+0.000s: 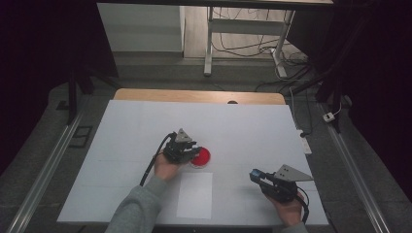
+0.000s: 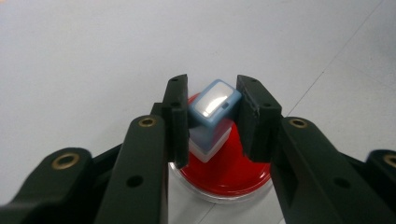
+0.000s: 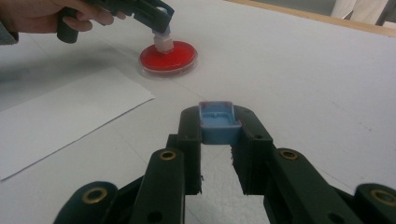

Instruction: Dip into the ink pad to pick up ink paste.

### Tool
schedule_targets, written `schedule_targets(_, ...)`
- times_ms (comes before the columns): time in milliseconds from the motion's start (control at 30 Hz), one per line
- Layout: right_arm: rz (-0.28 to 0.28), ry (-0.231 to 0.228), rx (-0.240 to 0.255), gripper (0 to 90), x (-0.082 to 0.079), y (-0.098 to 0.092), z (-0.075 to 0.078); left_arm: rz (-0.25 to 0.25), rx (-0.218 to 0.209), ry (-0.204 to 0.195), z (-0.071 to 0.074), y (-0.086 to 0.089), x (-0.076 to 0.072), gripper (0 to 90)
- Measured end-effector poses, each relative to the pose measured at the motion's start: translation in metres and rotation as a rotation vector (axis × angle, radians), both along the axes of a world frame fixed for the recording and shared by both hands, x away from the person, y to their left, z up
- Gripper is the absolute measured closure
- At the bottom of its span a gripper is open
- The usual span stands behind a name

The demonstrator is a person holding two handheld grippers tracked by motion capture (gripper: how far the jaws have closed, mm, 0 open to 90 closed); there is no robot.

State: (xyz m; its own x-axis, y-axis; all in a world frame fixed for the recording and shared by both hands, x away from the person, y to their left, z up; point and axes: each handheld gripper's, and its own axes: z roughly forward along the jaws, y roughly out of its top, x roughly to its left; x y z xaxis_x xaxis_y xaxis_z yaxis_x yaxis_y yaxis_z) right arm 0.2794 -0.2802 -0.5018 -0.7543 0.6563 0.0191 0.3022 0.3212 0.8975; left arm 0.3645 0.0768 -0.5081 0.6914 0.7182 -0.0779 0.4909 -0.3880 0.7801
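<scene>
A round red ink pad (image 1: 201, 157) lies near the middle of the white table top. My left gripper (image 1: 192, 154) is shut on a small blue-and-white stamp (image 2: 212, 114), whose base rests on the ink pad (image 2: 229, 175). The right gripper view shows this stamp (image 3: 163, 42) standing upright on the pad (image 3: 180, 58) under the left gripper (image 3: 159, 18). My right gripper (image 1: 256, 176) rests at the front right, shut on a blue cap (image 3: 215, 116) held between its pads, just above the table.
A white sheet of paper (image 1: 195, 195) lies at the table's front edge, between the two hands, also visible as the paper (image 3: 60, 121) left of my right gripper. The wooden back edge (image 1: 199, 95) borders the white top. Floor cables lie beyond.
</scene>
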Motion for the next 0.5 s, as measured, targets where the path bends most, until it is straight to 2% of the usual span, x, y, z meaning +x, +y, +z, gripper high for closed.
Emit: schedule_targets(500,-0.003,0.001,0.003,73.7,0.0004,-0.0003,0.0001,0.010,0.020,0.018,-0.0014,-0.0035,0.0006,66.7)
